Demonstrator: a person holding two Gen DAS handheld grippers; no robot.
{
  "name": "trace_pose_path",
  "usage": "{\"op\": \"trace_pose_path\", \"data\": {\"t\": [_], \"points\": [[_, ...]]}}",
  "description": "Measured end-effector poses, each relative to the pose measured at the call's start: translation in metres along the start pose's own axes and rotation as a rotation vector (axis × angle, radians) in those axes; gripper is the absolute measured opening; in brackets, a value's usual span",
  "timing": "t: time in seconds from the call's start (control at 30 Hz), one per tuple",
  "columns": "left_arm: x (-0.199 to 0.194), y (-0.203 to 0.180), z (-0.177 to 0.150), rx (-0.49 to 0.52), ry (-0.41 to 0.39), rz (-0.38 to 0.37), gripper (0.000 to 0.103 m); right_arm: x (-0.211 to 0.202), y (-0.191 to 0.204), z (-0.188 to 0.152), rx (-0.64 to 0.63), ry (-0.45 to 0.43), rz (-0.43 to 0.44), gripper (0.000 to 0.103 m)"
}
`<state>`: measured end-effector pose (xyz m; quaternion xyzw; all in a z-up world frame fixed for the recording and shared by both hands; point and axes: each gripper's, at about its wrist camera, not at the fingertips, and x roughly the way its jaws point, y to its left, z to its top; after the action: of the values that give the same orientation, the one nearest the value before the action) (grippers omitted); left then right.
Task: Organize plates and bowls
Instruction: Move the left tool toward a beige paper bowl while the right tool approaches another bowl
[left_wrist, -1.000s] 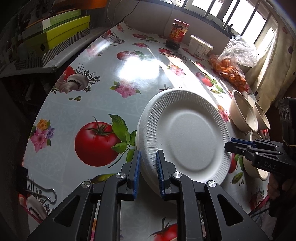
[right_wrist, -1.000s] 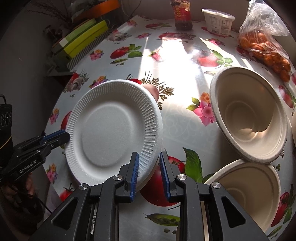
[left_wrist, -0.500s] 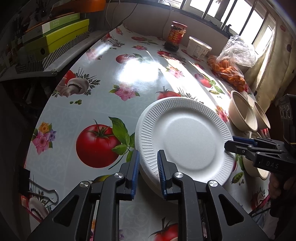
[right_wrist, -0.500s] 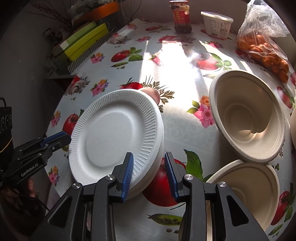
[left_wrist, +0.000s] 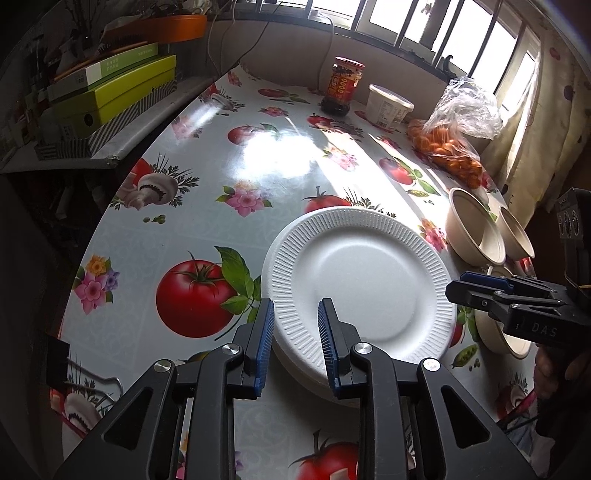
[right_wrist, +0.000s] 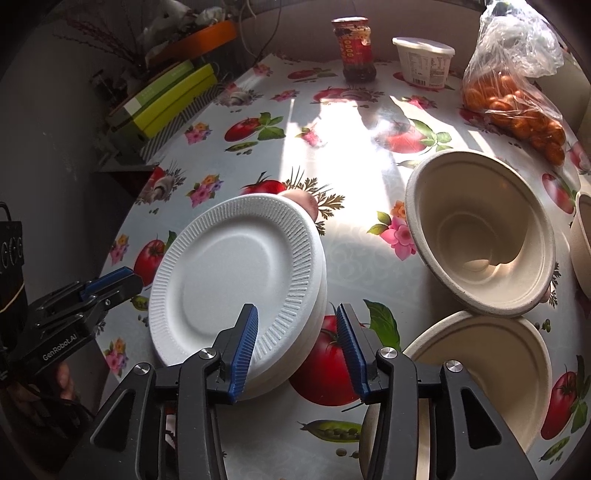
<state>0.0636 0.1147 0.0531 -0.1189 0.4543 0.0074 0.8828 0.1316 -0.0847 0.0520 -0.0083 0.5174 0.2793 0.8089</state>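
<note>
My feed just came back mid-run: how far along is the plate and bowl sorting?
Done: the white plates lie stacked in one pile on the table. In hand: nothing is gripped; the left gripper and right gripper both straddle the pile's near rim with jaws opening, letting go. Left: the beige bowls stand separately beside the pile, none nested, so they likely come next.

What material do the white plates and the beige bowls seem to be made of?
White plates: probably foam, possibly moulded paper; matte white, with fine pressed ribs around the rim and a thick, soft edge. Beige bowls: probably pressed plant-fibre pulp; dull cream surface, slightly rough, with a rolled rim. I cannot confirm either from appearance alone.
</note>
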Motion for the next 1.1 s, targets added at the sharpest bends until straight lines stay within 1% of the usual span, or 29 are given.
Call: {"op": "trace_pose_path", "data": {"t": [0.1, 0.2, 0.43, 0.53, 0.63, 0.8, 0.9, 1.1], "points": [[-0.005, -0.004, -0.001, 0.005, -0.011, -0.003, 0.026, -0.007, 0.000, -0.002, 0.005, -0.028, -0.010, 0.044], [-0.012, -0.010, -0.001, 0.025, -0.028, 0.026, 0.026, -0.015, -0.001, -0.006, 0.023, -0.057, -0.015, 0.045], [-0.026, -0.028, -0.002, 0.057, -0.076, 0.019, 0.026, -0.032, -0.003, -0.017, 0.043, -0.112, -0.041, 0.045], [-0.029, -0.035, -0.002, 0.065, -0.082, 0.002, 0.026, -0.040, -0.005, -0.022, 0.052, -0.131, -0.064, 0.045], [-0.031, -0.046, -0.004, 0.095, -0.097, 0.010, 0.026, -0.050, -0.007, -0.027, 0.058, -0.165, -0.082, 0.045], [-0.032, -0.063, -0.005, 0.111, -0.100, -0.035, 0.026, -0.072, -0.013, -0.038, 0.083, -0.253, -0.134, 0.046], [-0.032, -0.075, -0.005, 0.134, -0.105, -0.042, 0.026, -0.083, -0.019, -0.046, 0.103, -0.280, -0.158, 0.049], [-0.026, -0.099, -0.009, 0.172, -0.090, -0.081, 0.026, -0.100, -0.037, -0.063, 0.156, -0.319, -0.199, 0.049]]}}
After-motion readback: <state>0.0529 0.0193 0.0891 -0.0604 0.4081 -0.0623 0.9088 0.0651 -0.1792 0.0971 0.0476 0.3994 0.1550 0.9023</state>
